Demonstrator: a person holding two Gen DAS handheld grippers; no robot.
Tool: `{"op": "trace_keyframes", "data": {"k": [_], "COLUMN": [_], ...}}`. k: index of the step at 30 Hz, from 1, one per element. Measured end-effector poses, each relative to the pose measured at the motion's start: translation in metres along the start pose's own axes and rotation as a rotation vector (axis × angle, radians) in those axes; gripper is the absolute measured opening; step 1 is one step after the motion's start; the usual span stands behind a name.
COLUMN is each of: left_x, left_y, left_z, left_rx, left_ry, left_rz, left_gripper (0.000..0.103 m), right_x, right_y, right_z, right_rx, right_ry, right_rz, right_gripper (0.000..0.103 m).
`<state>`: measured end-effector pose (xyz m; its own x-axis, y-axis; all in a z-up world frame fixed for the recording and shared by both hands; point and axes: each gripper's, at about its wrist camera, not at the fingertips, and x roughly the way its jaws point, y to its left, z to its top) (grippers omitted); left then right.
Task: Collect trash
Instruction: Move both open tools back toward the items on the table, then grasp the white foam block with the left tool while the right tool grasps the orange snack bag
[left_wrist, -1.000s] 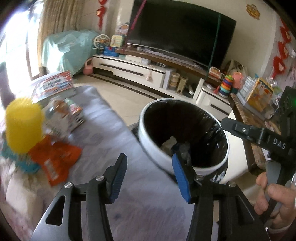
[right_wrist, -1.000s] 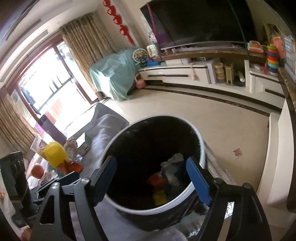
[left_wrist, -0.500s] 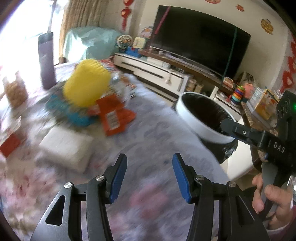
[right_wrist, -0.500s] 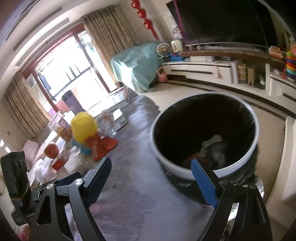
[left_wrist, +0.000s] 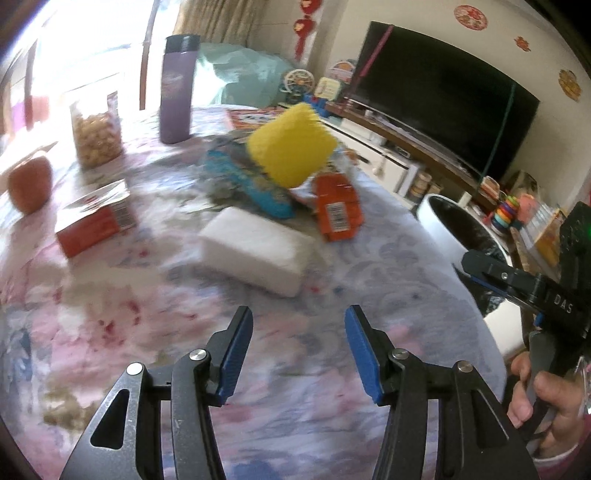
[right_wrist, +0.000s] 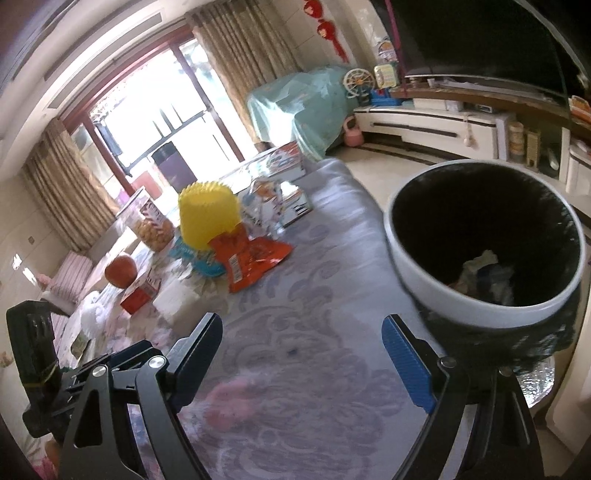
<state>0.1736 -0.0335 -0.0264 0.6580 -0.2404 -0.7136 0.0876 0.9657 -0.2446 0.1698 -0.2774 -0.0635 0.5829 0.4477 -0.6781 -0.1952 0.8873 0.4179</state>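
Note:
My left gripper (left_wrist: 298, 314) hovers over the flowered tablecloth (left_wrist: 369, 258), its jaws opening with nothing between them. Ahead of it lie a white tissue pack (left_wrist: 255, 251), an orange snack wrapper (left_wrist: 338, 214), a blue wrapper (left_wrist: 255, 188) and a yellow ribbed cup (left_wrist: 291, 147) upside down on them. My right gripper (right_wrist: 301, 321) is wide open and empty above the cloth, left of the white trash bin (right_wrist: 480, 314) with its black liner. Crumpled trash (right_wrist: 484, 273) lies inside the bin. The orange wrapper (right_wrist: 247, 258) is farther up the table.
A red box (left_wrist: 94, 221), an orange fruit (left_wrist: 29, 184), a snack jar (left_wrist: 96, 129) and a purple flask (left_wrist: 177, 88) stand at the table's far left. A hand (left_wrist: 546, 402) holds the right gripper's handle. TV and cabinet line the far wall.
Both grippers swung left, away from the bin and over the table. The wrappers and yellow cup now lie ahead of the left gripper. The right jaws stand wider.

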Motion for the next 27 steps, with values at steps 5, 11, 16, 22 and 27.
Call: {"op": "trace_keyframes", "data": {"k": [5,11,16,22,27], "left_x": [-0.001,0.002,0.016,0.047,0.066], "left_y": [0.015,0.022,0.017,0.014,0.020], "left_z": [0.004,0.011,0.021,0.034,0.041], "left_rx": [-0.044,-0.041,0.006,0.050,0.048], "left_ry": [0.007,0.012,0.023,0.066,0.091], "left_rz": [0.022,0.003,-0.010,0.022,0.042], "left_gripper": [0.054,0.077,0.081,0.083,0.083], "right_x": [0.013,0.029,0.047,0.079,0.109], "right_y": [0.016,0.026,0.032,0.036,0.036], "right_z": [-0.001,0.005,0.019,0.036,0.046], "right_rx": [-0.026,-0.060,-0.098,-0.140,-0.155], "right_ry": [0.015,0.031,0.047,0.090,0.143], "right_rz": [0.021,0.038,0.064,0.091,0.101], "right_gripper": [0.089,0.089,0.089,0.089,0.089]}}
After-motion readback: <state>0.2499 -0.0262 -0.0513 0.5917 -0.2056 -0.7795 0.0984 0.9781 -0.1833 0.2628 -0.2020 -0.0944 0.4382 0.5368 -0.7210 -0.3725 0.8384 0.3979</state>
